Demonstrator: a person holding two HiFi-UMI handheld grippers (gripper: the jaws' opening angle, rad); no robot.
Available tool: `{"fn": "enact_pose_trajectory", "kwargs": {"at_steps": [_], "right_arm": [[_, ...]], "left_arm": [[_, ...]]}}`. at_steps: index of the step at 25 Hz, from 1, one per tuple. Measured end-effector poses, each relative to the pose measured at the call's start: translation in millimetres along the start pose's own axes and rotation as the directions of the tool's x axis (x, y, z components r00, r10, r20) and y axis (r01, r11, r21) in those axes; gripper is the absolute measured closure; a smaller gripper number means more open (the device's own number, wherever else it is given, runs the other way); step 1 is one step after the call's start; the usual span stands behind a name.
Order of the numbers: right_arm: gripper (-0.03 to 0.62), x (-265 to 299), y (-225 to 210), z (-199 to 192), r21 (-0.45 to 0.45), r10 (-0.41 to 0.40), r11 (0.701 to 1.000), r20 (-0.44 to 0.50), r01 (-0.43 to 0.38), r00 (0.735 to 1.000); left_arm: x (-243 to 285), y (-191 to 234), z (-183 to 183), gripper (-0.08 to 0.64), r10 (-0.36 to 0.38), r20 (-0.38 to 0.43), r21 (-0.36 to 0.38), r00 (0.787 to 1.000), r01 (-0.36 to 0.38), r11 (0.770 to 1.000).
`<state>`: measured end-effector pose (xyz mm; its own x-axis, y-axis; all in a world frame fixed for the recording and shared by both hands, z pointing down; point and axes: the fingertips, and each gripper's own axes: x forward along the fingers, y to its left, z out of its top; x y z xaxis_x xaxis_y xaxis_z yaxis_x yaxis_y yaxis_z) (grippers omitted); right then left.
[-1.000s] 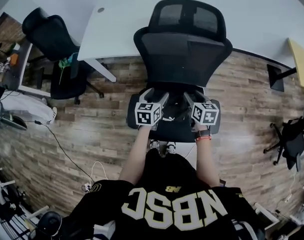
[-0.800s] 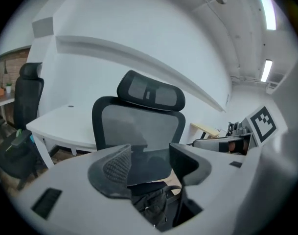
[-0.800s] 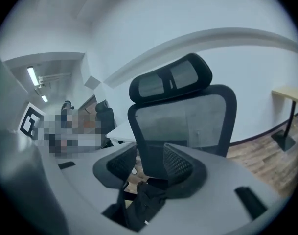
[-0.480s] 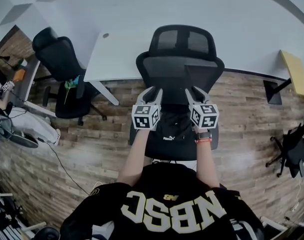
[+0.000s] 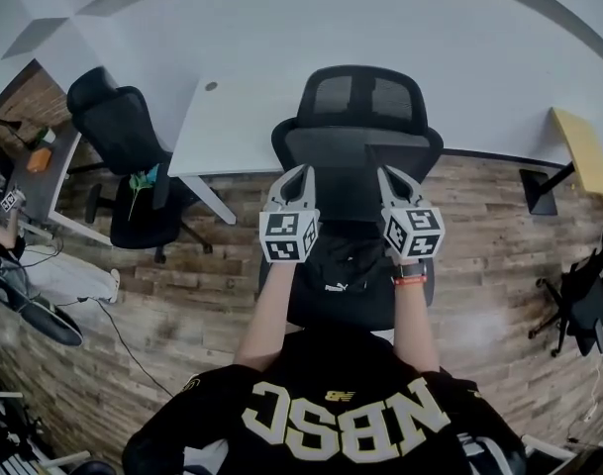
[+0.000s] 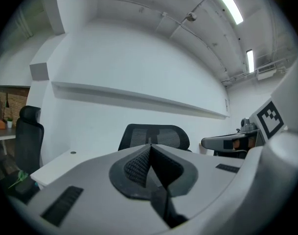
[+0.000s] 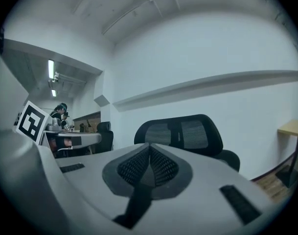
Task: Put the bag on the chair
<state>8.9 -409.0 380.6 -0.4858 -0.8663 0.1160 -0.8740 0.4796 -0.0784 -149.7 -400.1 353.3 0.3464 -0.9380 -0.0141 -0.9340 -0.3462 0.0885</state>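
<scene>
A 2nd chair [image 5: 118, 127] stood far left, a desk [image 5: 232, 117] beside it. The L gripper [image 5: 298, 174] was clenched, jaws pressed together w/ nothing between them, tips aimed at the chair [image 5: 360, 146] backrest. The bag [image 5: 343, 265], black, lay on the seat, low between the 2 grippers & nearer the person than their tips; neither gripped it. The R gripper [image 5: 388, 176] was likewise clamped on nothing, level w/ the L one.

Wood-plank floor [image 5: 212, 265], white wall [image 5: 281, 18] along the top, white desk [image 5: 232, 127] upper centre, black office chair [image 5: 123, 127] upper left, yellow table [image 5: 578, 151] right edge
</scene>
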Motion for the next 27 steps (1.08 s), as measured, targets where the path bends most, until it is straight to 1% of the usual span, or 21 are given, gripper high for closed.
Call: {"fn": "enact_pose_trajectory", "kwargs": {"at_steps": [3, 7, 21, 27], "right_arm": [[0.583, 2.5, 2.5, -2.2, 0.018, 0.011, 1.000, 0.004, -0.011, 1.000], [0.583, 3.6, 5.8, -2.0, 0.008, 0.013, 1.000, -0.001, -0.013, 1.000], [0.583, -1.9, 4.4, -6.2, -0.009, -0.018, 1.000, -0.022, 0.018, 1.000], [0.583, 3.8, 7.3, -10.3, 0.007, 0.013, 1.000, -0.032, -0.013, 0.999]], "left_arm": [[-0.5, 2.1, 2.0, 0.545, -0.014, 0.008, -0.010, 1.000, 0.014, 1.000], [-3.3, 8.2, 3.2, 0.546, -0.015, 0.025, -0.027, 1.000, 0.016, 1.000], [1.0, -1.4, -4.0, 0.546, -0.077, 0.001, -0.033, 0.997, 0.077, 0.997], [6.4, -0.7, -10.5, 0.546, -0.096, -0.015, -0.058, 0.995, 0.095, 0.994]]}}
